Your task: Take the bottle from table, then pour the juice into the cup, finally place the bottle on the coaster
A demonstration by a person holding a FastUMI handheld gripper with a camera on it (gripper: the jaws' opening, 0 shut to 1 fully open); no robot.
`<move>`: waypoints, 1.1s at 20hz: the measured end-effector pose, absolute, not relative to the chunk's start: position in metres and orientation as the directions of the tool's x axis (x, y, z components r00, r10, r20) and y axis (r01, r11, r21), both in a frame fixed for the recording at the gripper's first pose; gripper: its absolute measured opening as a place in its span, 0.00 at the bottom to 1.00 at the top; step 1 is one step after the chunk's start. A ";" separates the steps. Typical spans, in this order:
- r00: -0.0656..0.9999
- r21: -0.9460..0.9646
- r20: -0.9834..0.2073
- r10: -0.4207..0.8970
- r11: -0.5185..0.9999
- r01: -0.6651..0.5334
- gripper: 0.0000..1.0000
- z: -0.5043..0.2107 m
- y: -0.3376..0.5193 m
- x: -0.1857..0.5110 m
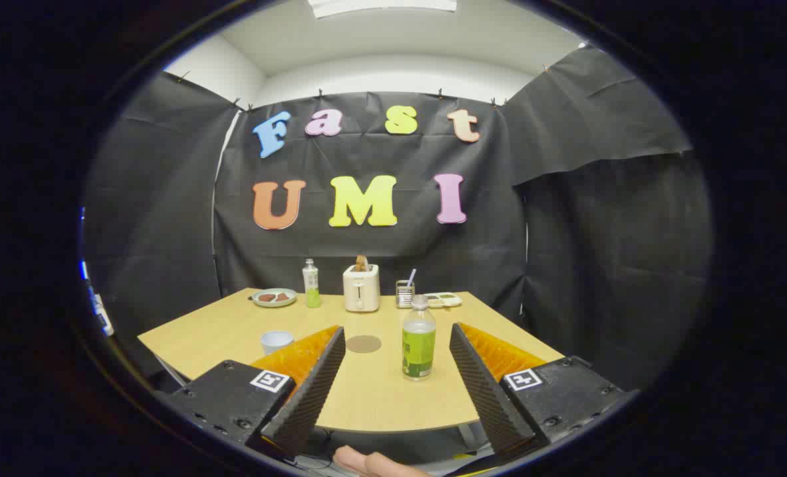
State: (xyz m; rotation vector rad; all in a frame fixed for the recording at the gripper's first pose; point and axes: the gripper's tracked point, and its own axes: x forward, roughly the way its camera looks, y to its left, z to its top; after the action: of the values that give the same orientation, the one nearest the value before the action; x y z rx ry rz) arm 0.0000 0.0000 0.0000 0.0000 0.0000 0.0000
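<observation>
A clear bottle point(419, 344) with a green label and green juice stands upright on the wooden table point(367, 397), ahead of my fingers and nearer the right one. A round brown coaster point(364, 343) lies flat to its left, beyond the gap between the fingers. A pale cup point(276, 341) stands further left, just past the left finger's tip. My gripper point(397, 331) is open, its two fingers spread wide with nothing between them, held back over the table's near edge.
Along the back of the table stand a plate with food point(274, 297), a second green bottle point(311, 283), a cream toaster point(361, 287), a small holder with a straw point(405, 292) and a tray point(444, 300). A hand point(373, 464) shows below the fingers.
</observation>
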 end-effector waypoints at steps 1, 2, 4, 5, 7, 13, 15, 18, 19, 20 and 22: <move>1.000 0.001 -0.002 -0.001 1.000 0.001 1.00 -0.001 0.000 0.001; 1.000 -0.001 -0.006 -0.001 1.000 0.001 1.00 -0.002 -0.001 0.001; 1.000 0.002 -0.003 0.003 1.000 -0.003 1.00 -0.003 0.000 -0.001; 1.000 0.002 0.000 0.008 1.000 -0.008 1.00 -0.002 -0.001 -0.003; 1.000 0.001 0.016 0.014 1.000 -0.014 1.00 0.001 -0.001 -0.006; 0.999 0.027 0.027 0.030 0.999 -0.031 1.00 0.006 -0.007 -0.012; 0.999 0.027 0.036 0.028 0.999 -0.029 1.00 0.009 -0.010 -0.013; 0.999 0.015 0.048 0.003 1.000 -0.004 1.00 0.011 -0.020 -0.014; 0.999 0.013 0.048 -0.002 1.000 0.001 1.00 0.012 -0.019 -0.012; 0.999 0.014 0.042 -0.004 1.000 0.003 1.00 0.009 -0.020 -0.011; 1.000 0.018 0.030 -0.005 1.000 0.005 1.00 0.005 -0.022 -0.009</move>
State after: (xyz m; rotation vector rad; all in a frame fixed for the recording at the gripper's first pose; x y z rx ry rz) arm -0.0085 -0.0215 0.0048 0.0177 -0.0303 -0.0050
